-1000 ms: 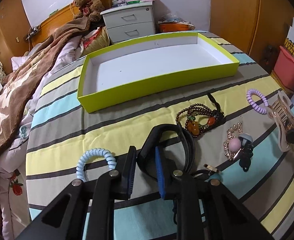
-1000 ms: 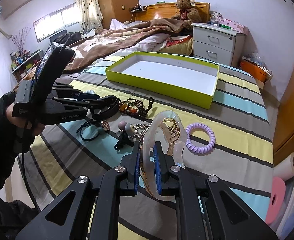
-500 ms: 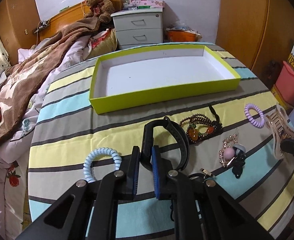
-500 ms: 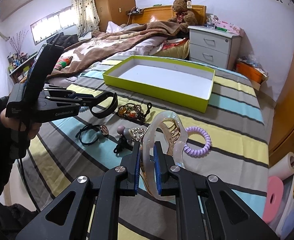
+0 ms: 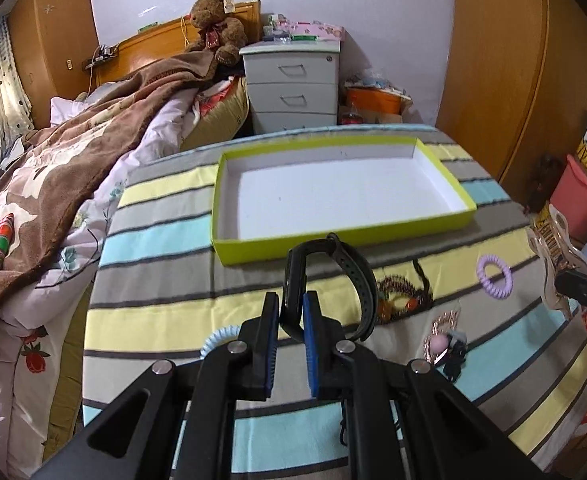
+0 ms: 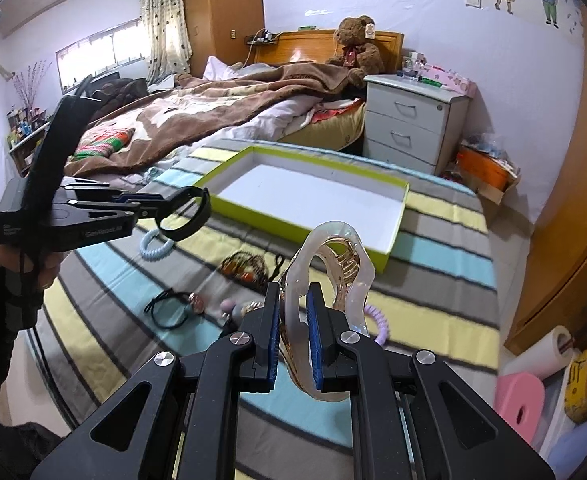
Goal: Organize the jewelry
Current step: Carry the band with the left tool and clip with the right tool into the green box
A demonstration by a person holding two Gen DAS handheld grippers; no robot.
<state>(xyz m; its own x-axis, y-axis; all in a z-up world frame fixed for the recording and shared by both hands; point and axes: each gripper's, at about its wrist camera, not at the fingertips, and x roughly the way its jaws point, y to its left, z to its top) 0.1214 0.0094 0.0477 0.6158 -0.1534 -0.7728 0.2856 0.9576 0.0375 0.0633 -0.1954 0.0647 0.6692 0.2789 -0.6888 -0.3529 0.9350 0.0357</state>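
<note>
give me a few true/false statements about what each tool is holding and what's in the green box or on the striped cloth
1. The left tool is shut on a black watch band. True.
2. The right tool is open and holds nothing. False: it is shut on a pale hair claw clip.
3. The green box already holds a bracelet. False: only its white floor shows, with no jewelry in it.
4. A purple spiral hair tie lies on the striped cloth. True.
5. The beaded bracelet lies on the cloth, outside the box. True.
</note>
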